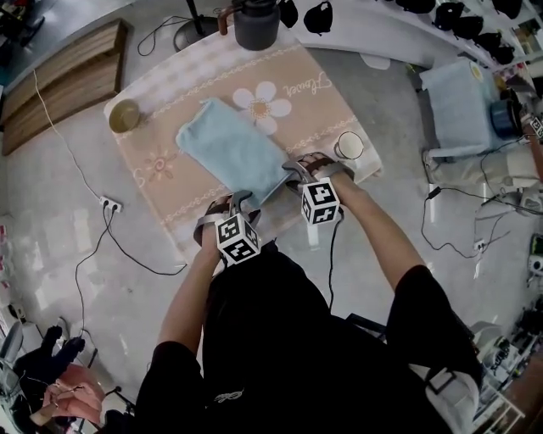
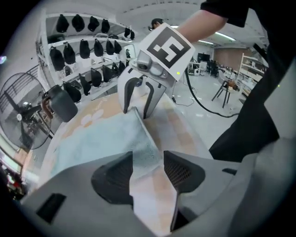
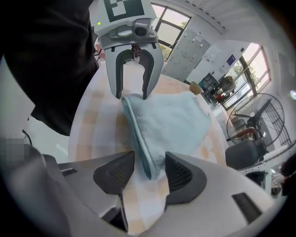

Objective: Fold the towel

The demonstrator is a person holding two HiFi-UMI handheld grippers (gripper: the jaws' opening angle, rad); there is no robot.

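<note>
**Both grippers stand open over the towel's near corners**

The left gripper [image 2: 148, 163] has its jaws wide apart and tipped down at the table; the near left corner of the light blue towel [image 2: 99, 139] lies in the gap between them, with bare checked cloth showing beside it, and nothing is clamped; the right gripper [image 3: 149, 170] is spread just as wide and straddles the towel's other near corner, where the edge shows two layers, one upon the other; that edge sits close against one pad, while cloth shows between it and the other pad, so this corner is not pinched either

From the head view the towel lies flat and slightly askew in the middle of a peach tablecloth [image 1: 297, 110] printed with a white flower, its short near edge running from one gripper to the other; a white mug [image 1: 349, 146] stands just beside the right gripper at the cloth's edge; a small bowl [image 1: 125, 115] sits at the far left corner, well apart from the towel; a dark grey jug [image 1: 256, 21] stands at the far edge
</note>
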